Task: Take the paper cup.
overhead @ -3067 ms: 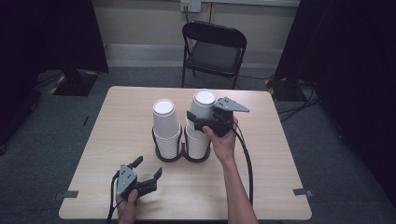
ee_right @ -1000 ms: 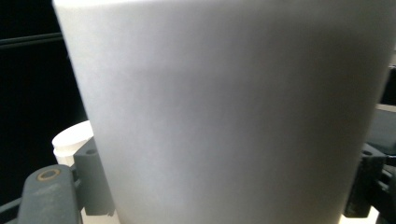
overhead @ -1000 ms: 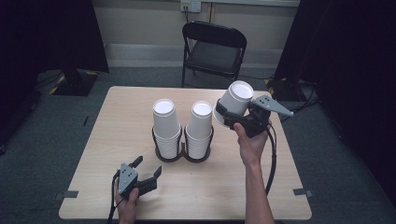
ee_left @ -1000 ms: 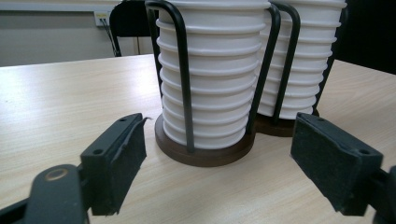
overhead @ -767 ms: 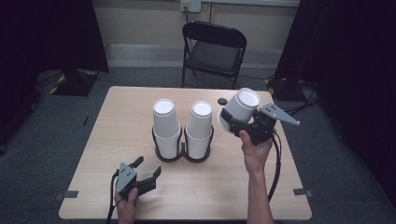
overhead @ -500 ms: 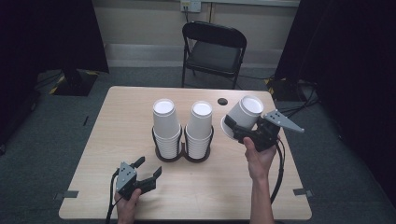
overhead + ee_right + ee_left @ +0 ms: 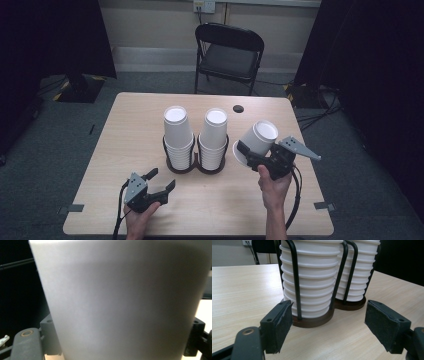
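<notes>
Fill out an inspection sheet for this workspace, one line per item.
Surface: wooden table, with a round hole near its far edge.
Job's things: white cup, tilted, in the right gripper; two cup stacks upright in a black wire holder.
Clutter: nothing seen.
Grippers: right one shut on the cup; left gripper open, nothing between its jaws, pointing at the holder.
Cables: one trails from each gripper; more lie on the floor.
Surroundings: folding chair, dark curtains, wall outlet.

There are no words, numbers, labels or signs to read here. The white cups [image 7: 216,131] are plain, with nothing printed on them, and the desk [image 7: 125,135] has no writing on it either.
</notes>
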A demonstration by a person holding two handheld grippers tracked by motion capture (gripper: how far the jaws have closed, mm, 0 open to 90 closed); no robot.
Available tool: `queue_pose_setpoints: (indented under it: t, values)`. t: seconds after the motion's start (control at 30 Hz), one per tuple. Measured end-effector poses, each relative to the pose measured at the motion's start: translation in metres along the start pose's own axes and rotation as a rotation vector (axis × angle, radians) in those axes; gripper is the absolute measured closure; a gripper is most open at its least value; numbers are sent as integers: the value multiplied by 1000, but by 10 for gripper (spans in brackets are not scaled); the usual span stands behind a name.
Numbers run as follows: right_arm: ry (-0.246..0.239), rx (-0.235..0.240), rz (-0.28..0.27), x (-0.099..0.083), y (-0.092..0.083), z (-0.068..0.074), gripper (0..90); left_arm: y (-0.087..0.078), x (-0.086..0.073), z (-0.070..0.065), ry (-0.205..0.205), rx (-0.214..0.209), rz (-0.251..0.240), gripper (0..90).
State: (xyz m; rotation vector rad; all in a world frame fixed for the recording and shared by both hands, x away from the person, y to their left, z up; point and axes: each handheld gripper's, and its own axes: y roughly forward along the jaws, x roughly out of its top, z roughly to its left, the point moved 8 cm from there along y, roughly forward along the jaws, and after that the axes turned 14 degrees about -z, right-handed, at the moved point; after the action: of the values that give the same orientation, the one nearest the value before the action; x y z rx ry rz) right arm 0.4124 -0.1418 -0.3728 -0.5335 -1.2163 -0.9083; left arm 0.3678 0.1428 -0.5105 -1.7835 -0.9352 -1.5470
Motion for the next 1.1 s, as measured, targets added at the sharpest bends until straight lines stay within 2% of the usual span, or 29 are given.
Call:
queue_pose_setpoints:
  t: [0.13,0.17,0.27,0.47,0.6,0.77,0.83,0.97,1.03,1.1]
  values:
    - [13,1,16,-13,-4,4,164,2,0,-4,2,-18,3,209]
    - [15,2,20,-16,-5,5,164,4,1,-8,-7,-38,-4,210]
    - [36,11,23,-23,-8,11,164,5,1,-11,-9,-46,-9,216]
    - [62,49,56,-42,-10,28,164,10,6,-21,-51,-96,-27,201]
    - [115,69,51,-53,-11,35,164,12,7,-25,-63,-114,-48,201]
    - [171,64,53,-65,-13,38,163,14,5,-30,-77,-138,-49,212]
    - [164,51,58,-67,-13,39,163,15,6,-32,-81,-152,-59,224]
    - [187,68,53,-71,-14,46,163,19,9,-38,-81,-169,-73,222]
    - [211,71,51,-75,-13,49,162,21,10,-41,-67,-176,-79,223]
    - [228,77,52,-77,-12,52,162,23,11,-45,-89,-190,-98,222]
